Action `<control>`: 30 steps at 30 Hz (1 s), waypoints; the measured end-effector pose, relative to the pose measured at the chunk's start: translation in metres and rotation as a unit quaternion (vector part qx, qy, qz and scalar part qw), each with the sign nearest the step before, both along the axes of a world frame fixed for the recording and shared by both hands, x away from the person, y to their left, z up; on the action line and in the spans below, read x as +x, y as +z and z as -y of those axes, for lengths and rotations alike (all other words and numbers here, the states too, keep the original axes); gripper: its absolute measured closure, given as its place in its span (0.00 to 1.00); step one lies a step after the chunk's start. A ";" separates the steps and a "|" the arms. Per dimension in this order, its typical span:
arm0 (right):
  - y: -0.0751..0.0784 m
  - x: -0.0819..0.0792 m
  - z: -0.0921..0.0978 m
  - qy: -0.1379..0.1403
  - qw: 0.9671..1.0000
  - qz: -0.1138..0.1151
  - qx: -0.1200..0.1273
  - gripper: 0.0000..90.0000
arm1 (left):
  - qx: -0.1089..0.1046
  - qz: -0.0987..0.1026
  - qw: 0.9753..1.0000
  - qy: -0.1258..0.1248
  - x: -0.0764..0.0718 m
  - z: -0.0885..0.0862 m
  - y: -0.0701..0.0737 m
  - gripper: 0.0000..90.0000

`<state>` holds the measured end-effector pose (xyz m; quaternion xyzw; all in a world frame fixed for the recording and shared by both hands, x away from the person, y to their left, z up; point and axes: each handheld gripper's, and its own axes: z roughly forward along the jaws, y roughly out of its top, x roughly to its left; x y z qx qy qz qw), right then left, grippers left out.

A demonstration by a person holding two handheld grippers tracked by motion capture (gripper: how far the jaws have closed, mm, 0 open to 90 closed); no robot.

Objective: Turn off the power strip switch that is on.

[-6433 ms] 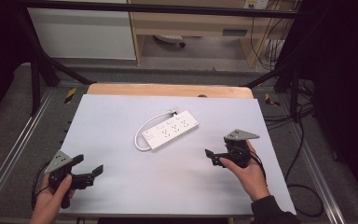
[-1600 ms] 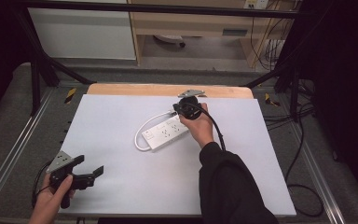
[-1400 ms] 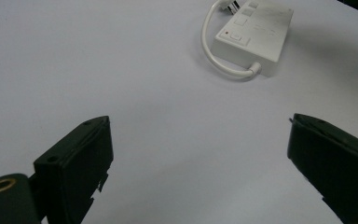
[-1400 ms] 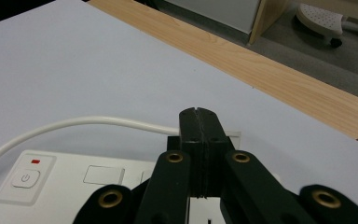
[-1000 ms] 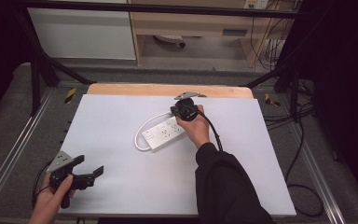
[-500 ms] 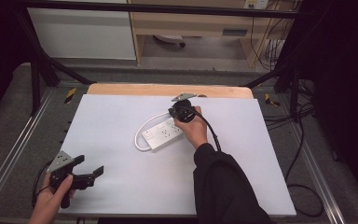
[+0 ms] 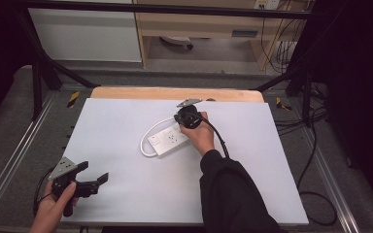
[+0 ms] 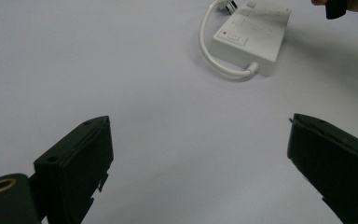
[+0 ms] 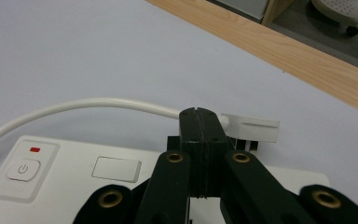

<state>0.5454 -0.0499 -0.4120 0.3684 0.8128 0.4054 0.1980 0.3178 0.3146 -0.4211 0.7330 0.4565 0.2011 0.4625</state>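
The right gripper [image 7: 183, 118] sits over the far end of the white power strip [image 7: 169, 141], its jaws pressed flat together in the right gripper view with no gap between them. Whether they pinch anything is not clear (the white plug [image 9: 251, 129] lies just behind the jaw tips, and the white cord [image 9: 79, 107] curves away from it toward 9 o'clock). Below the jaws in that view the strip's top shows a power button [image 9: 23, 169] with a small red mark above it, and a blank square cover beside it.

In the high view the strip lies near the middle of the white counter [image 7: 126, 121], slightly toward 12 o'clock, with its cord looped off its 9 o'clock end. The wooden edge [image 7: 175, 93] runs along the counter's far side.

The left gripper [image 7: 85, 180] is held at the counter's 7 o'clock corner, well apart from the strip, jaws spread wide with nothing between them.
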 end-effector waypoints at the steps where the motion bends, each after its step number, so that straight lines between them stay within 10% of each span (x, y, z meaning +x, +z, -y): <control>1: -0.001 0.000 0.000 0.001 1.000 -0.001 -0.003 1.00 | 0.001 0.001 1.000 0.000 0.000 0.000 0.000 0.08; 30: -0.012 0.000 -0.009 0.003 1.000 -0.005 -0.017 1.00 | 0.003 0.000 1.000 -0.003 0.000 0.001 0.000 0.08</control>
